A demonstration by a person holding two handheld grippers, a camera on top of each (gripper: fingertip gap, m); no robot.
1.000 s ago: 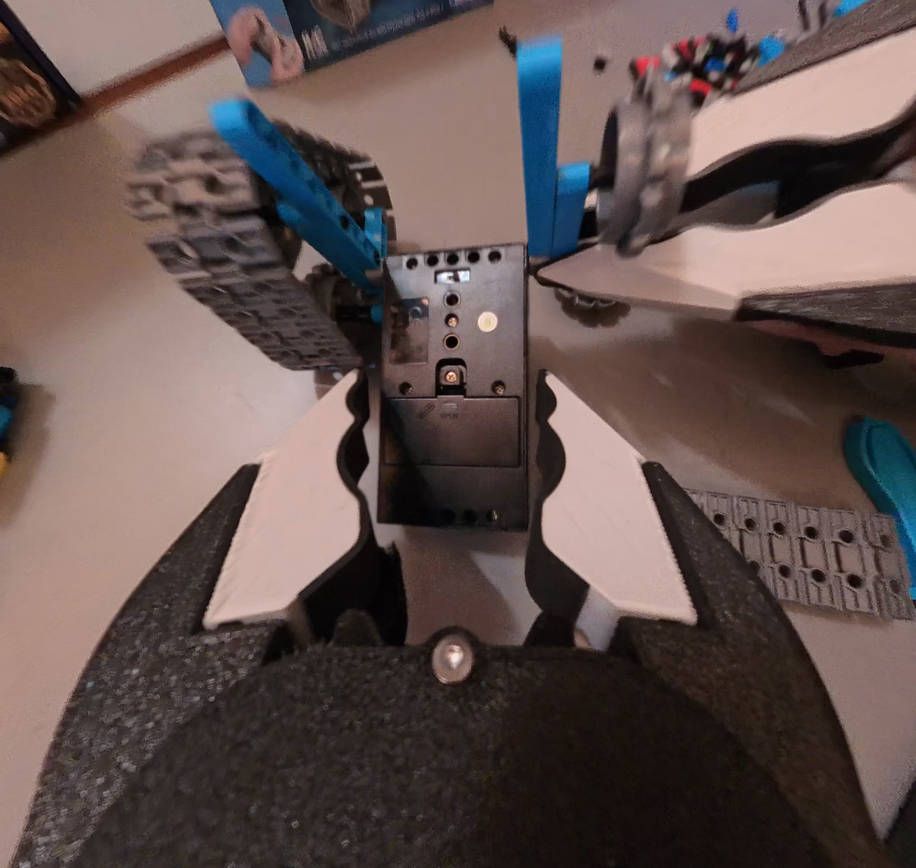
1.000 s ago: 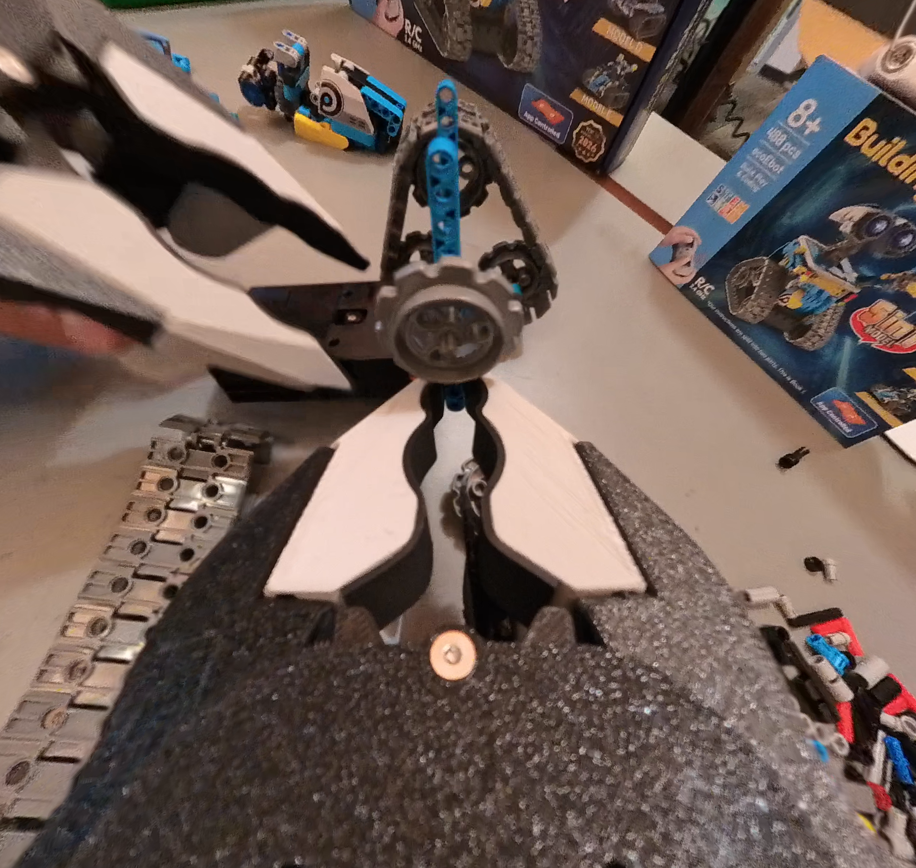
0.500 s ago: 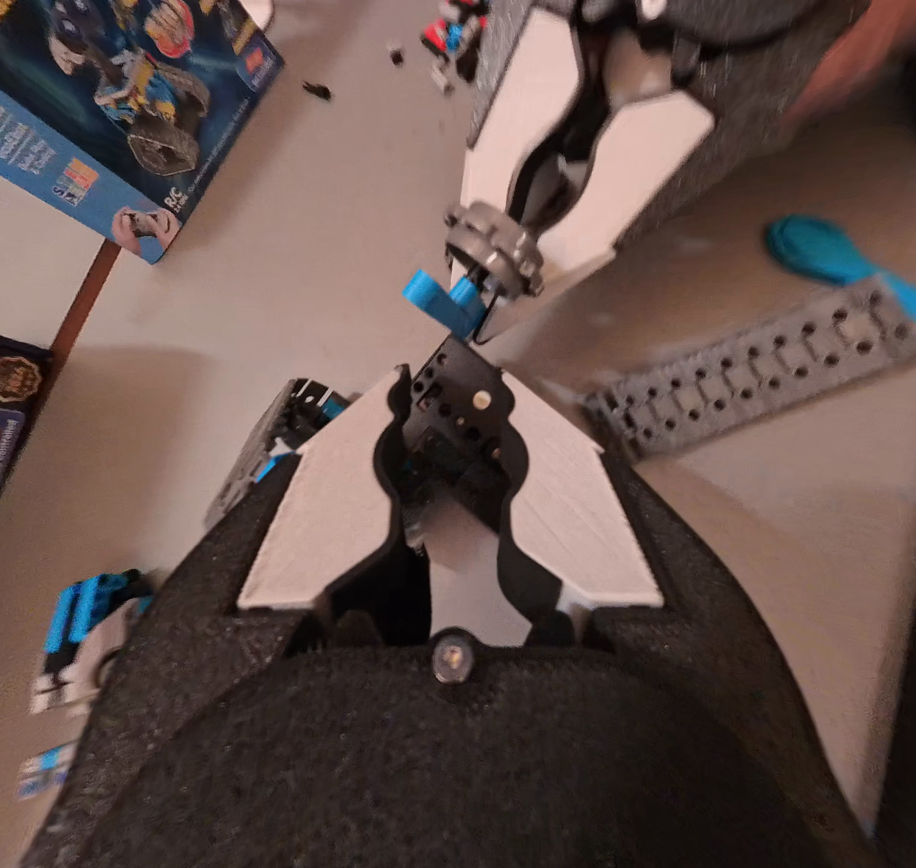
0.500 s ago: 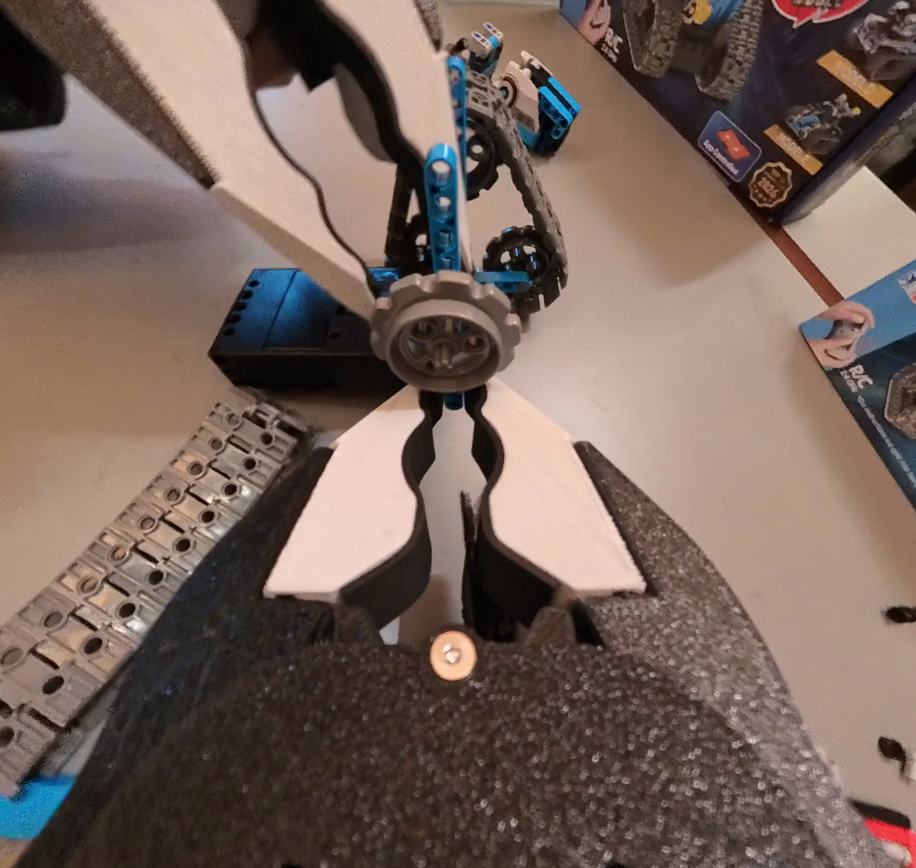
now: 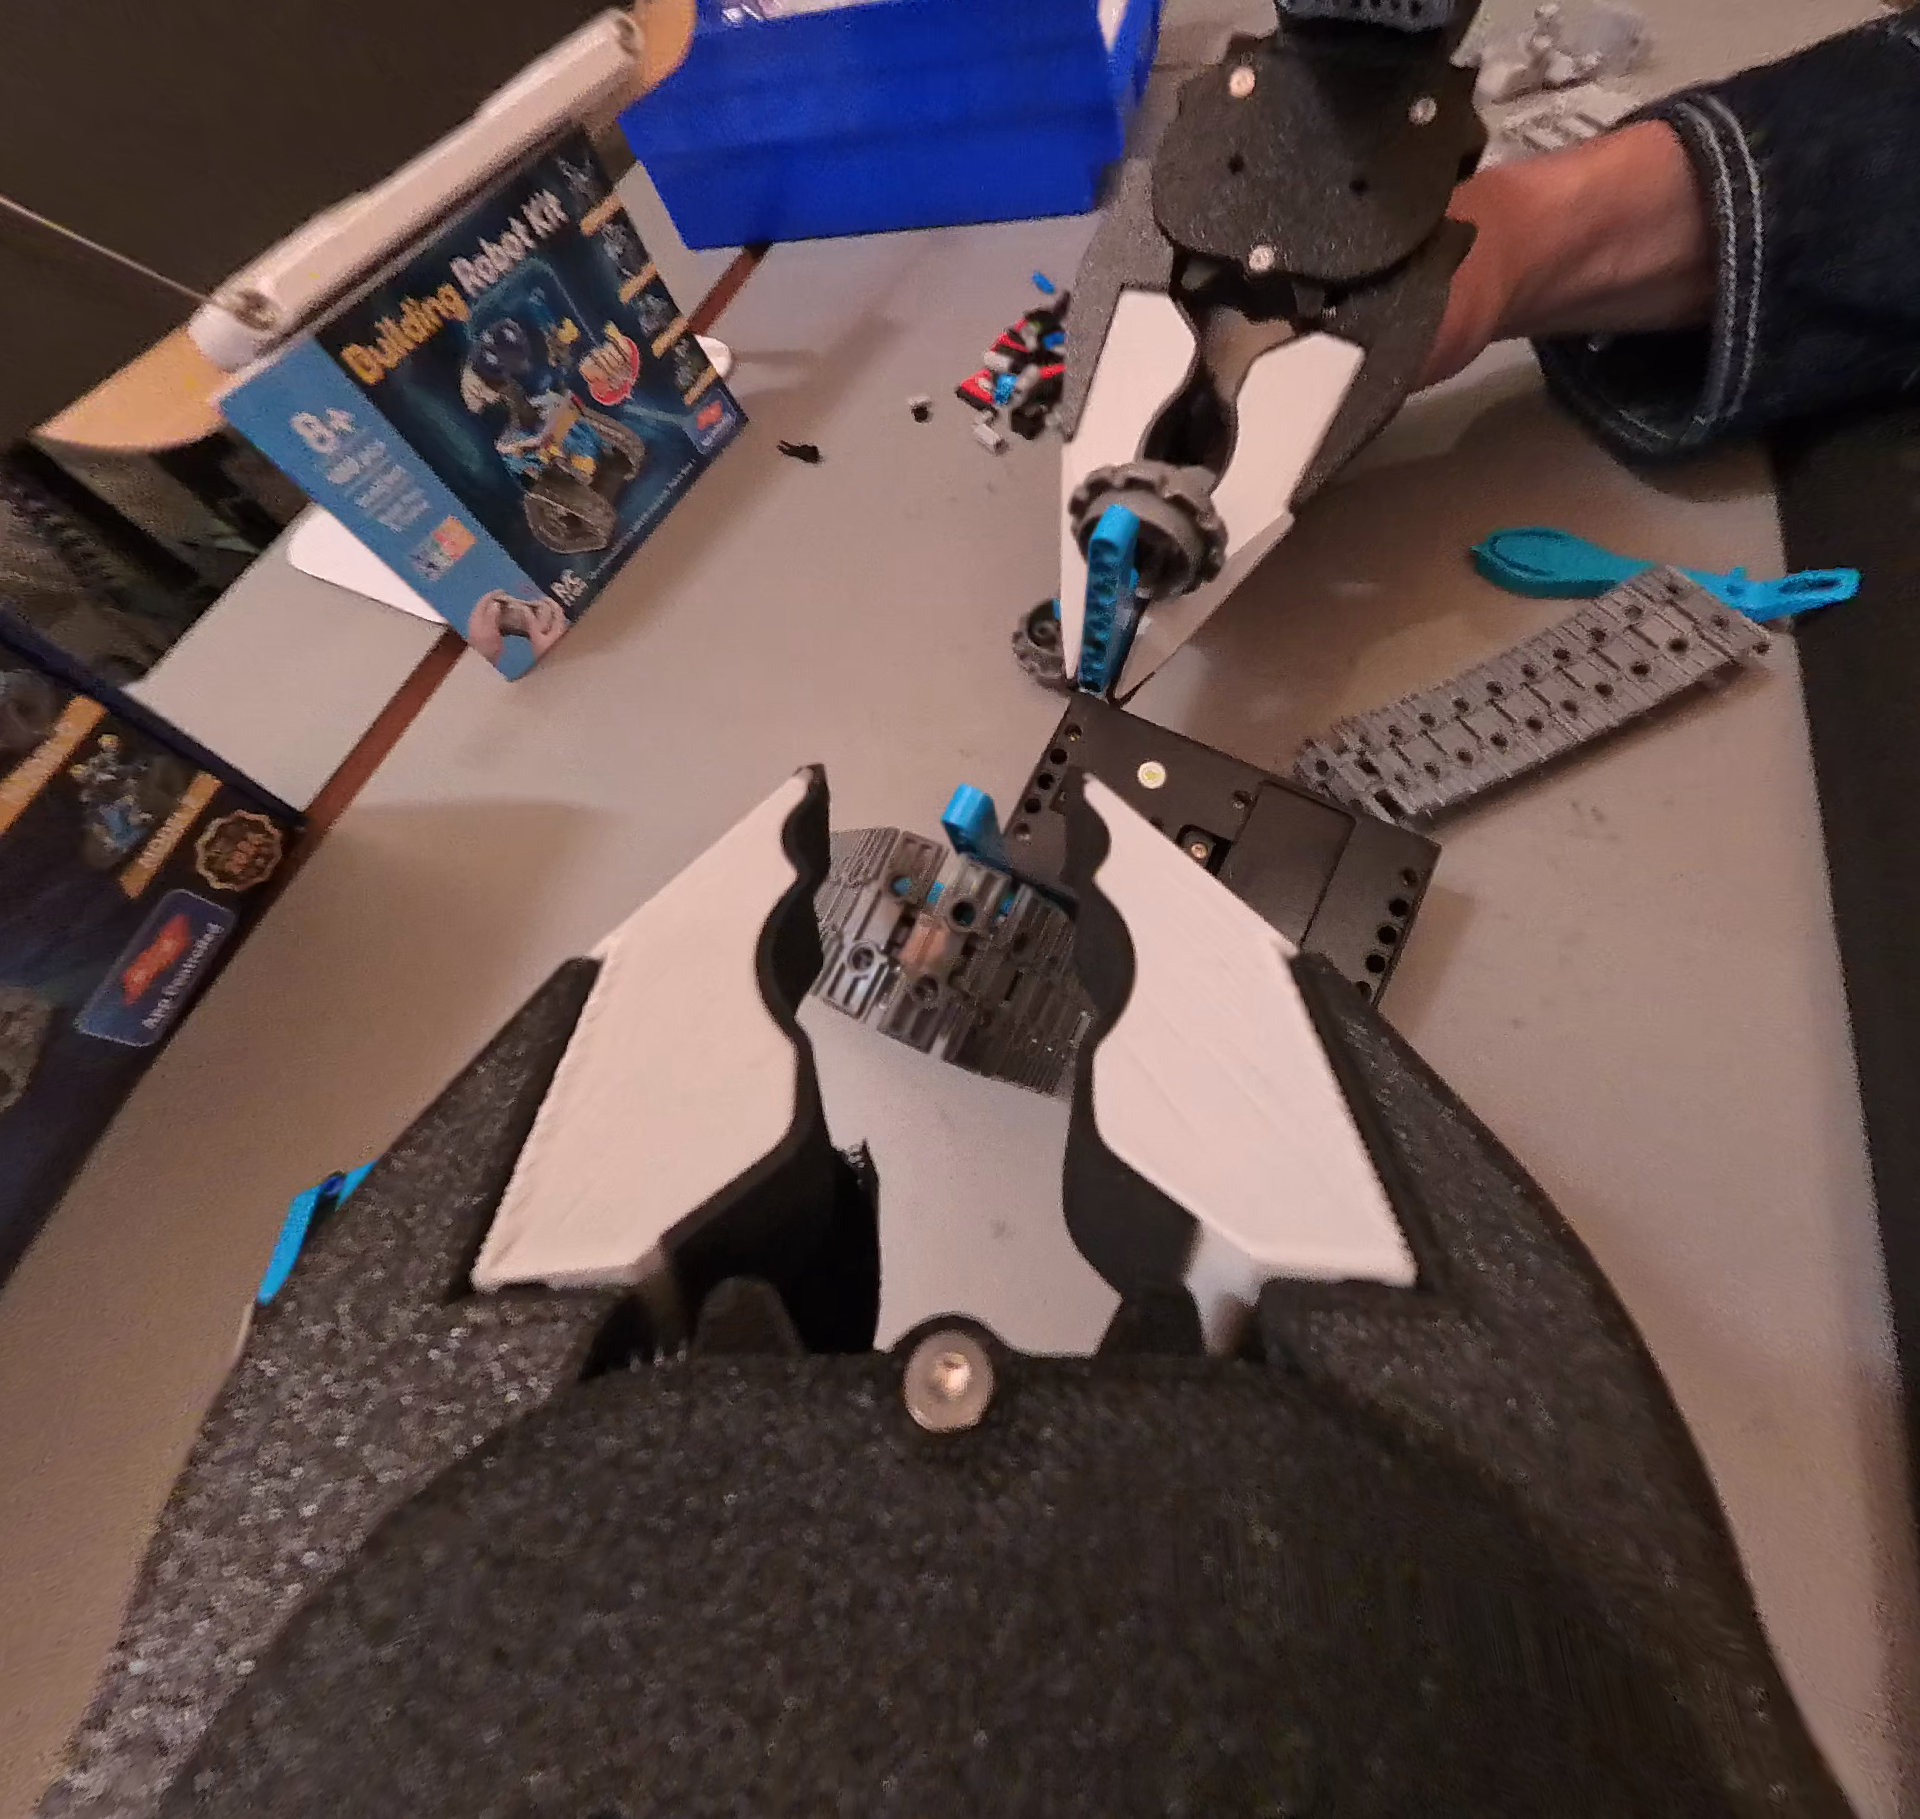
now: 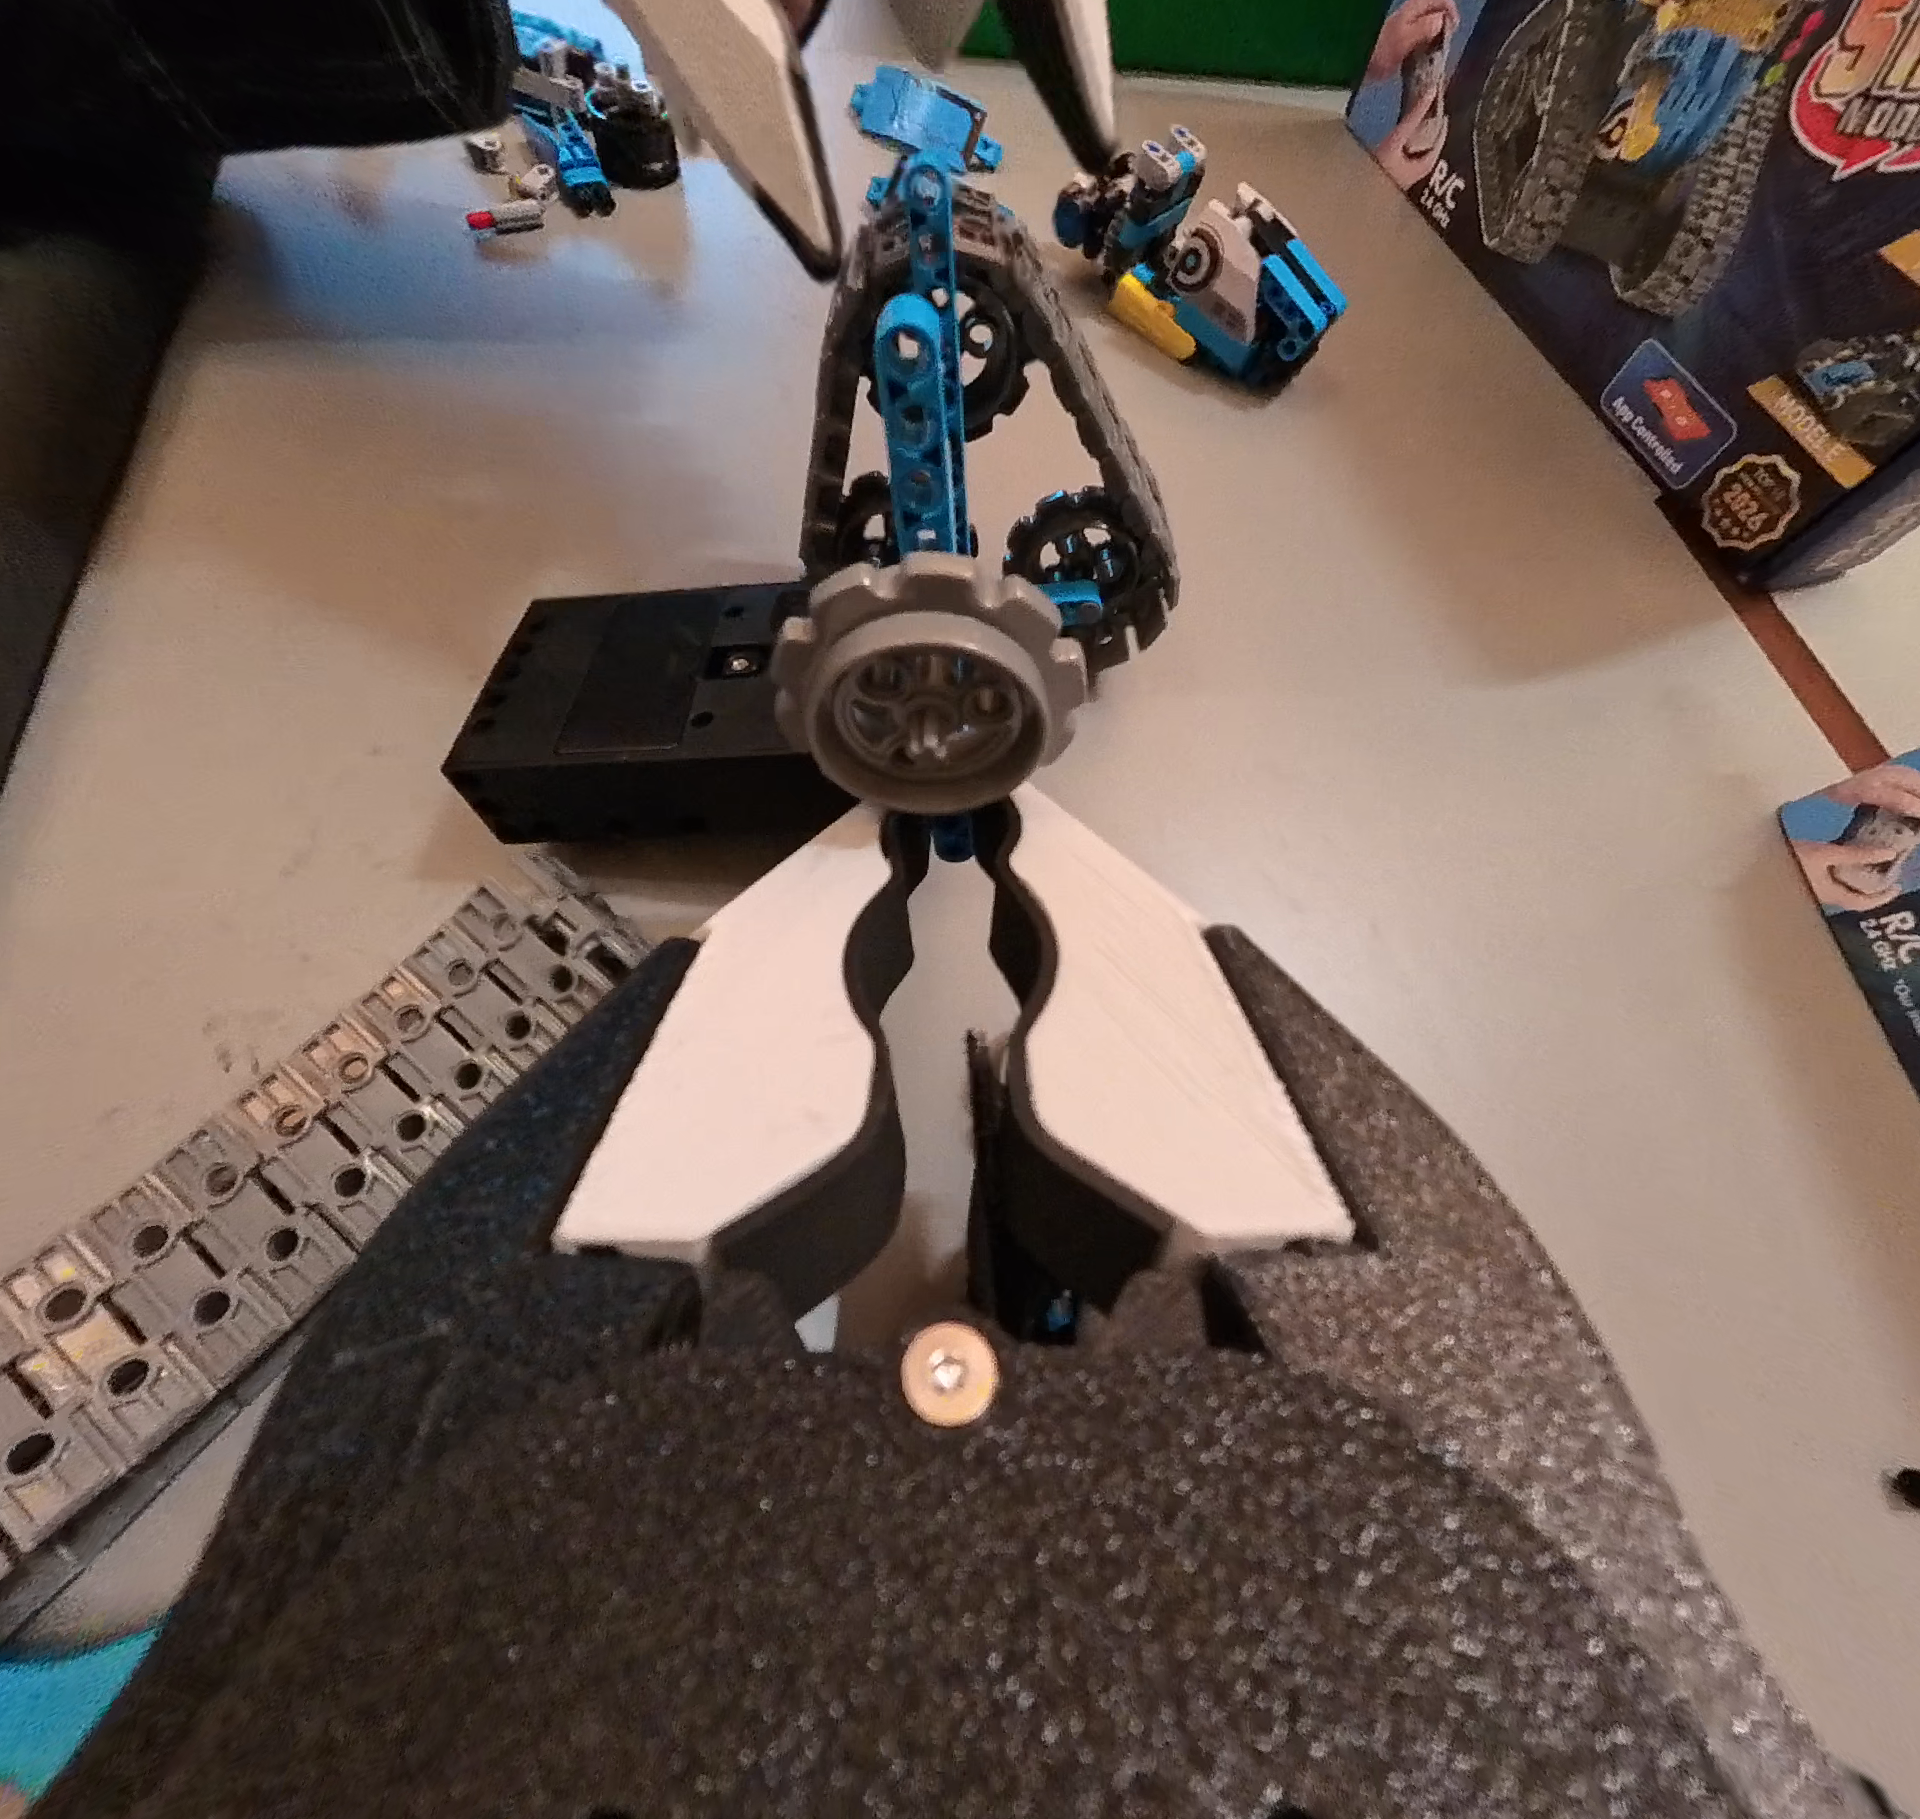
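My left gripper [image 5: 954, 782] is open and empty, its jaws either side of a grey tracked wheel assembly [image 5: 951, 969] with blue beams. That assembly joins a black battery box [image 5: 1247, 834] lying on the table. My right gripper [image 6: 945, 824] is shut on a blue beam [image 5: 1103, 595] that carries a grey toothed wheel [image 6: 930, 694], right at the box's corner. In the right wrist view the box [image 6: 623, 699] lies left of the wheel. The tracked assembly [image 6: 1091, 439] stands behind it, under the left gripper's fingers [image 6: 727, 34].
A loose grey track strip [image 5: 1527, 699] and a teal tool [image 5: 1558, 564] lie at the right. Toy kit boxes [image 5: 478, 398], a blue bin [image 5: 883, 107] and small loose parts [image 5: 1013, 377] sit behind. A small built model [image 6: 1205, 273] stands far right. A hand and denim sleeve [image 5: 1714, 252] hold the right gripper. Spacing between my two grippers at the tips: around 9 cm. My right tips are about 25 cm from the small built model [image 6: 1205, 273], my left tips only 20 cm.
My left gripper let go of the black box, opened and drew back over the tracked assembly. The box now lies on the table. My right gripper kept its grip on the beam.
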